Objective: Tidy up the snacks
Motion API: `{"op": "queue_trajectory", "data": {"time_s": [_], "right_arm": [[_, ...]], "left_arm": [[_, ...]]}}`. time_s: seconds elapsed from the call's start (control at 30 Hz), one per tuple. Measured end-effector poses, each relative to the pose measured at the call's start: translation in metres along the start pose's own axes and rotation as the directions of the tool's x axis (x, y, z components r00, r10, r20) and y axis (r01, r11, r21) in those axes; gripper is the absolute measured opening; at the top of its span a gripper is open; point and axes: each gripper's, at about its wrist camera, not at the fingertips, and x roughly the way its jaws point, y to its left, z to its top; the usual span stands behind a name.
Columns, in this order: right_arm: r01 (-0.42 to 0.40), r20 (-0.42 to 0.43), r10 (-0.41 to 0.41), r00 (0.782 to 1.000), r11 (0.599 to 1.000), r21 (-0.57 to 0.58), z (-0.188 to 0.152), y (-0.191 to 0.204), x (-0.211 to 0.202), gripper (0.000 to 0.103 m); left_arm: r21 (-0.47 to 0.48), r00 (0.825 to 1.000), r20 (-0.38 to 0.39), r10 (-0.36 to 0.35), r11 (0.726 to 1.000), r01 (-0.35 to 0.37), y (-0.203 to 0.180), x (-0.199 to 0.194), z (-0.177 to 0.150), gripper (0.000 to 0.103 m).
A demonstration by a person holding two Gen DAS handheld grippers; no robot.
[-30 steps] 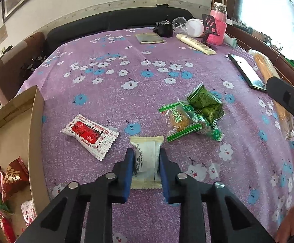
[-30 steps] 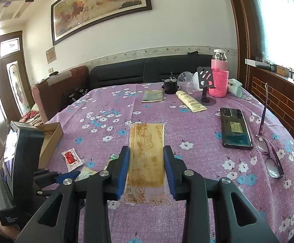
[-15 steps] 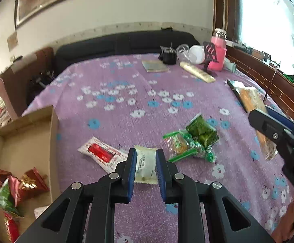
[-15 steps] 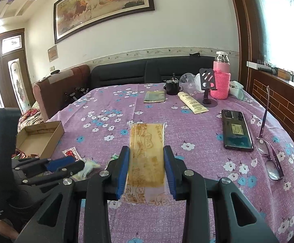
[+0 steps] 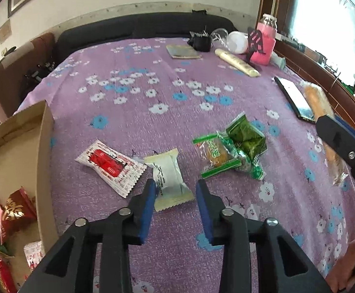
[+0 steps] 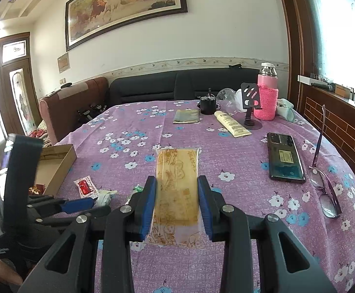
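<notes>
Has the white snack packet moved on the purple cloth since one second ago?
Yes. The white snack packet now lies tilted, its far end touching the red-and-white packet; earlier it lay straight, apart from it.

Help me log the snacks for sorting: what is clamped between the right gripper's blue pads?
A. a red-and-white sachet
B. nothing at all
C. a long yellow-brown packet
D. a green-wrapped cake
C: in the right wrist view the right gripper has both pads pressed on the sides of the long yellow-brown packet.

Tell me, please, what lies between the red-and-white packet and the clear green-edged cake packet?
In the left wrist view, a cream-white pillow-shaped snack packet lies between the red-and-white packet and cake packet.
</notes>
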Motion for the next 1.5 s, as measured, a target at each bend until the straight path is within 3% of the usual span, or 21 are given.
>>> {"op": "queue_trajectory", "data": {"time_s": [0.13,0.3,0.43,0.77,1.5], "right_arm": [[0.001,0.001,-0.001,1.000,1.000,-0.001,0.000,0.001,-0.001,0.033],[0.001,0.001,-0.001,1.000,1.000,-0.001,0.000,0.000,-0.001,0.033],[0.001,0.003,-0.001,1.000,1.000,-0.001,0.000,0.001,-0.001,0.033],[-0.001,0.001,0.001,1.000,1.000,-0.003,0.000,0.001,-0.001,0.033],[-0.002,-0.001,0.002,1.000,1.000,-0.015,-0.001,0.005,0.000,0.033]], "left_arm": [[-0.013,1.000,-0.025,0.006,1.000,-0.006,0.002,0.008,0.000,0.038],[0.009,0.998,-0.006,0.055,0.998,-0.055,-0.002,0.009,0.000,0.034],[0.003,0.999,0.001,0.053,0.999,-0.053,0.000,0.007,0.001,0.033],[0.025,0.992,0.111,0.056,0.998,-0.059,-0.005,-0.014,0.002,0.033],[0.009,0.983,0.172,0.071,0.997,-0.074,-0.002,-0.027,0.004,0.033]]}}
